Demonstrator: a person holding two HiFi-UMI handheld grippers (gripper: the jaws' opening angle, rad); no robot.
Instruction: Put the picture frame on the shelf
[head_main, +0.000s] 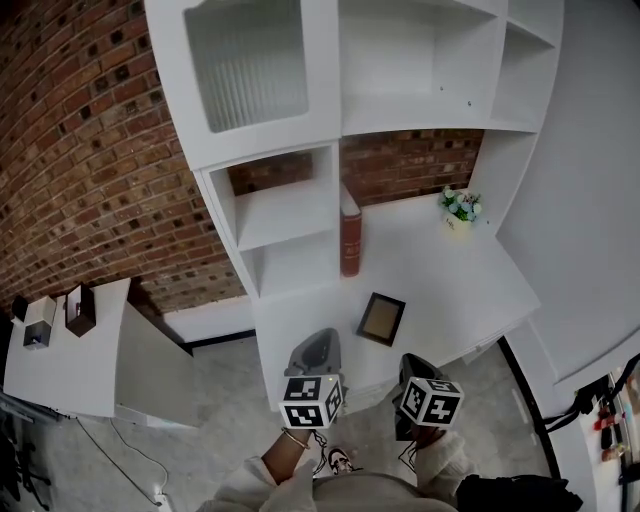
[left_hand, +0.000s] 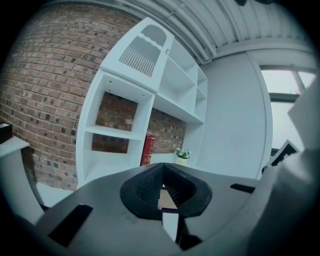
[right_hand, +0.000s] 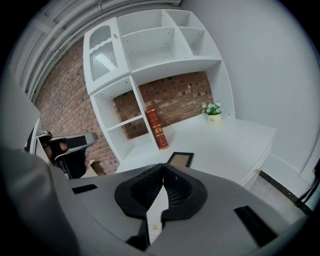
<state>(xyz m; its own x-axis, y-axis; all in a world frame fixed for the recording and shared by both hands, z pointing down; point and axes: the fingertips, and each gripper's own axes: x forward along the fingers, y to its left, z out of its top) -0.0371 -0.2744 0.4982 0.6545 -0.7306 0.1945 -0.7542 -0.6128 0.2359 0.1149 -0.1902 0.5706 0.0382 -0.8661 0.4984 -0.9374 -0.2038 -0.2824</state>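
Observation:
A small dark picture frame (head_main: 382, 318) with a tan panel lies flat on the white desk (head_main: 460, 275), near its front edge; the right gripper view also shows the frame (right_hand: 180, 159), just beyond the jaws. My left gripper (head_main: 318, 352) hovers at the desk's front, left of the frame, jaws shut and empty. My right gripper (head_main: 412, 372) is held a little nearer than the frame and to its right, jaws also shut with nothing between them. The white shelf unit (head_main: 290, 215) rises behind the desk, with open cubbies on the left.
A red book (head_main: 350, 232) stands upright on the desk against the shelf divider. A small pot of flowers (head_main: 460, 208) sits at the back right corner. A low white cabinet (head_main: 75, 350) with two small boxes stands at the left by the brick wall.

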